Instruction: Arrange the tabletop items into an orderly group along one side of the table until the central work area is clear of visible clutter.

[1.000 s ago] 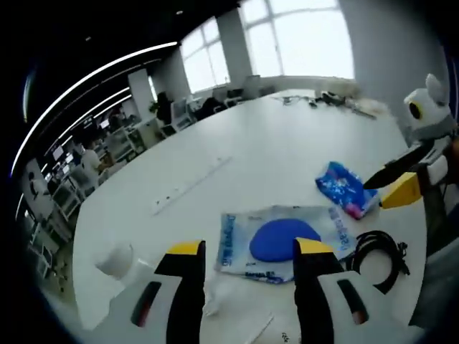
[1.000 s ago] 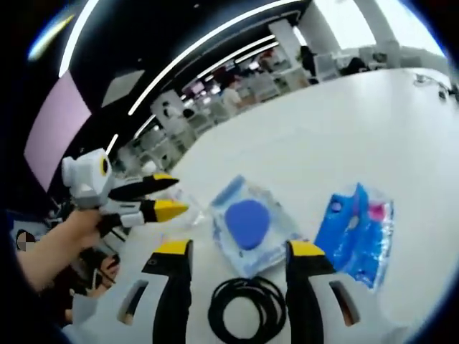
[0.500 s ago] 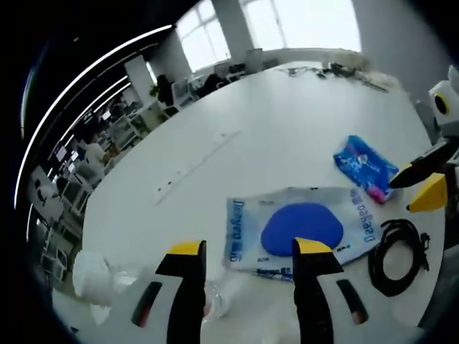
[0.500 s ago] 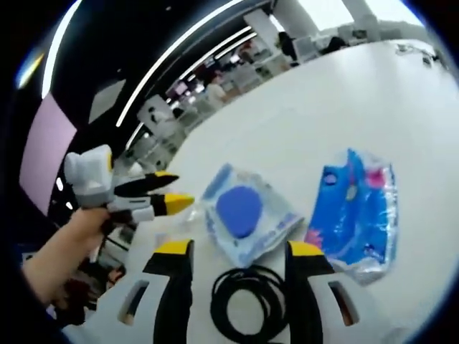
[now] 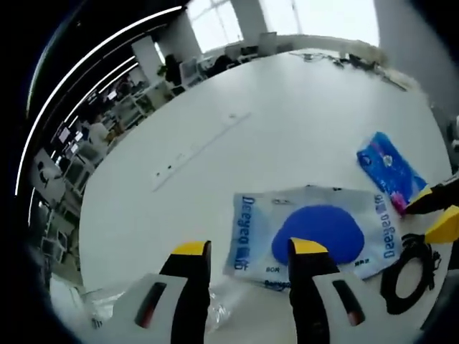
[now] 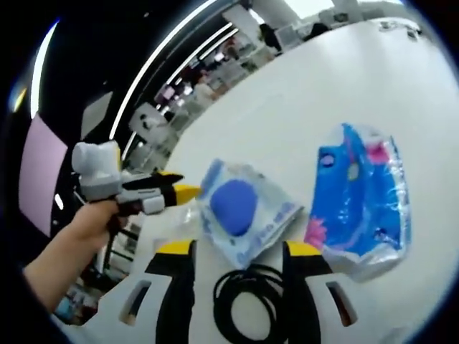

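I see the clear pouch with a blue disc point(image 5: 315, 233) lying flat on the white desk point(image 5: 272, 136), just ahead of my left gripper point(image 5: 244, 254) and partly behind its right jaw tip. My left jaws stand open with nothing between them. To the left of and below the left jaw lies a crumpled clear plastic wrapper point(image 5: 107, 304). Right of the pouch is a coiled black cable point(image 5: 405, 276), and beyond it a blue printed packet point(image 5: 391, 168); the tips of the other gripper enter at the right edge, beside the cable.

In the right gripper view, my right gripper point(image 6: 237, 251) has its jaws open and empty, with the black cable point(image 6: 247, 301) lying between them, close in. The pouch point(image 6: 240, 211) sits just ahead of the gap, and the blue packet point(image 6: 366, 197) lies ahead of and outside the right jaw. The left gripper point(image 6: 183, 192), held by a hand point(image 6: 90, 222), points at the pouch's left edge
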Demonstrator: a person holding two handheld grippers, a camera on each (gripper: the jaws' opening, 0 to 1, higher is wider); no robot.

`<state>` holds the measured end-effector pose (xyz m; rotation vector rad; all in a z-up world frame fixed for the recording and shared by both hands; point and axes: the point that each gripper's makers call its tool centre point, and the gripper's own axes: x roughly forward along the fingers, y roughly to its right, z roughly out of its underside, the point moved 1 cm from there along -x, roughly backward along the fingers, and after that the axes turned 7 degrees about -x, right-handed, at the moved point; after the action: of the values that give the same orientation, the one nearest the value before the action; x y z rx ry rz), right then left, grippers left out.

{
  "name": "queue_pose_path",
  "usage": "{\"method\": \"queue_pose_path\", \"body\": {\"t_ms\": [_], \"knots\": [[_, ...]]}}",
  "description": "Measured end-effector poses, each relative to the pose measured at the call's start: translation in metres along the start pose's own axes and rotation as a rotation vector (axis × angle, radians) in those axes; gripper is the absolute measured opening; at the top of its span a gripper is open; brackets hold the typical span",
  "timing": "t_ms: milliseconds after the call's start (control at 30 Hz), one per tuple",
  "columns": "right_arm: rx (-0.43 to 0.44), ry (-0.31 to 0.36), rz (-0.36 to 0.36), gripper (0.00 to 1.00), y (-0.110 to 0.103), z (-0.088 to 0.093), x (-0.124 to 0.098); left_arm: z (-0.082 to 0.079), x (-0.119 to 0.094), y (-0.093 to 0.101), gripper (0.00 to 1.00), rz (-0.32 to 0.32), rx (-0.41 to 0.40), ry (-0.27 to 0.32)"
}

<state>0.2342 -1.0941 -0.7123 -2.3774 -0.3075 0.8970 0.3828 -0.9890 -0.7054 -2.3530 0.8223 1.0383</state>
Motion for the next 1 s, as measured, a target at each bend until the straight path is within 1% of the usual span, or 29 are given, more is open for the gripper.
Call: {"method": "queue_pose_path", "body": {"t_ms": [33, 100, 133, 167, 267, 333, 400, 467, 500, 567, 600, 633, 733, 833, 967, 1000], "knots": [[0.002, -0.004, 0.001, 0.44, 0.000, 0.000, 0.002, -0.001, 0.000, 0.001, 0.41, -0.015, 0.010, -0.012], [0.001, -0.007, 0.003, 0.43, 0.001, 0.001, 0.004, -0.004, 0.001, 0.002, 0.39, -0.027, 0.016, -0.003], [0.003, -0.007, 0.004, 0.43, 0.002, 0.001, 0.004, -0.004, 0.002, 0.003, 0.38, -0.029, 0.013, -0.008], [0.011, -0.007, 0.004, 0.43, 0.002, 0.001, 0.006, -0.001, 0.004, 0.003, 0.38, -0.032, 0.002, -0.024], [0.017, -0.017, 0.009, 0.43, 0.004, 0.005, 0.010, 0.006, 0.010, 0.001, 0.37, -0.054, 0.009, -0.070], [0.023, -0.022, 0.014, 0.42, 0.006, 0.007, 0.011, 0.012, 0.016, 0.000, 0.39, -0.066, 0.005, -0.101], [0.025, -0.025, 0.013, 0.42, 0.007, 0.008, 0.012, 0.018, 0.023, -0.004, 0.42, -0.088, -0.026, -0.141], [0.025, -0.031, 0.011, 0.41, 0.007, 0.010, 0.012, 0.015, 0.023, -0.005, 0.42, -0.094, -0.037, -0.126], [0.025, -0.031, 0.012, 0.41, 0.008, 0.010, 0.012, 0.014, 0.024, -0.006, 0.42, -0.106, -0.053, -0.126], [0.038, -0.031, 0.018, 0.41, 0.010, 0.011, 0.013, 0.015, 0.029, -0.009, 0.43, -0.105, -0.061, -0.141], [0.044, -0.030, 0.017, 0.41, 0.011, 0.011, 0.013, 0.015, 0.030, -0.009, 0.43, -0.099, -0.076, -0.150], [0.048, -0.030, 0.017, 0.41, 0.011, 0.011, 0.014, 0.012, 0.031, -0.011, 0.44, -0.097, -0.111, -0.146], [0.058, -0.029, 0.017, 0.40, 0.011, 0.012, 0.016, 0.010, 0.034, -0.012, 0.45, -0.096, -0.100, -0.153], [0.075, -0.029, 0.009, 0.39, 0.008, 0.013, 0.017, 0.008, 0.035, -0.012, 0.46, -0.099, -0.121, -0.152], [0.085, -0.027, 0.008, 0.37, 0.008, 0.011, 0.018, 0.009, 0.035, -0.011, 0.47, -0.096, -0.174, -0.154], [0.090, -0.026, 0.008, 0.37, 0.009, 0.011, 0.019, 0.010, 0.036, -0.009, 0.48, -0.085, -0.203, -0.157]]}}
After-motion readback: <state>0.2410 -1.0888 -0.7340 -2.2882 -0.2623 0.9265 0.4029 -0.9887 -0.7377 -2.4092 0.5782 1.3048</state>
